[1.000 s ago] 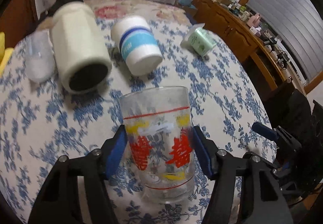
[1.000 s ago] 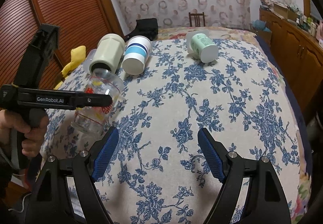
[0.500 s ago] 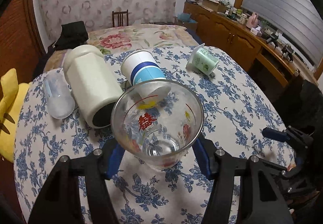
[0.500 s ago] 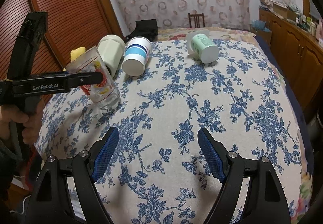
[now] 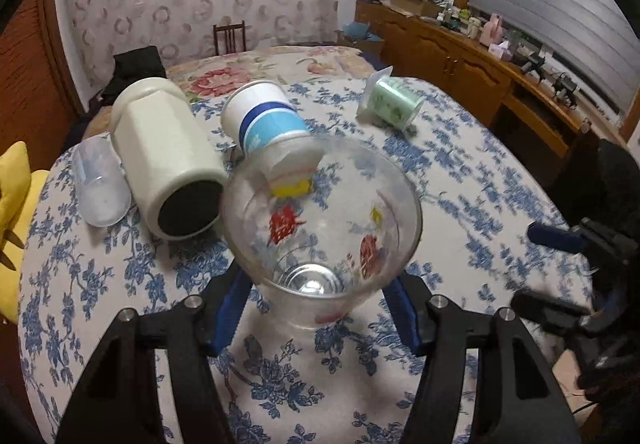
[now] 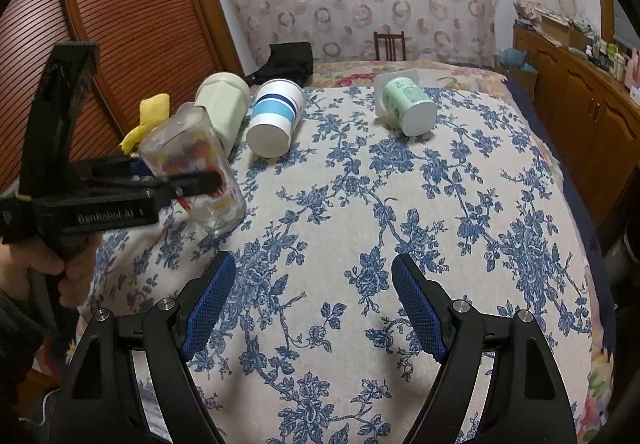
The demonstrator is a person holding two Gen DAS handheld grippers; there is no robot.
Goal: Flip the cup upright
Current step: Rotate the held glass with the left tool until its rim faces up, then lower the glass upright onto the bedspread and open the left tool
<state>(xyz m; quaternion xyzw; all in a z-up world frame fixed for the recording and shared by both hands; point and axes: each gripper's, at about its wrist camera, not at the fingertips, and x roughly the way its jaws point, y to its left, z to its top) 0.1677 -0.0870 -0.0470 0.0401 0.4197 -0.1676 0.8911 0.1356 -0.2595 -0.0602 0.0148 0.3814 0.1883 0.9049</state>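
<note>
A clear glass cup (image 5: pixel 320 228) with red and yellow print is held in my left gripper (image 5: pixel 316 304), which is shut on its lower body. Its mouth points up and toward the camera. In the right wrist view the cup (image 6: pixel 196 176) is tilted, mouth up and to the left, with its base close to the floral tablecloth (image 6: pixel 360 204); whether it touches I cannot tell. The left gripper (image 6: pixel 176 180) shows there at the left, held by a hand. My right gripper (image 6: pixel 312 308) is open and empty above the near part of the table.
Lying on their sides at the back are a cream jar (image 5: pixel 168 160), a white-and-blue paper cup (image 5: pixel 264 124), a green yoghurt cup (image 5: pixel 392 104) and a clear plastic cup (image 5: pixel 100 188). A wooden sideboard (image 6: pixel 580 92) runs along the right; a yellow object (image 6: pixel 148 116) lies at the left edge.
My left gripper has turned the glass cup from mouth-down through tilted to mouth-up, and lowered it toward the tablecloth. The right gripper has not moved.
</note>
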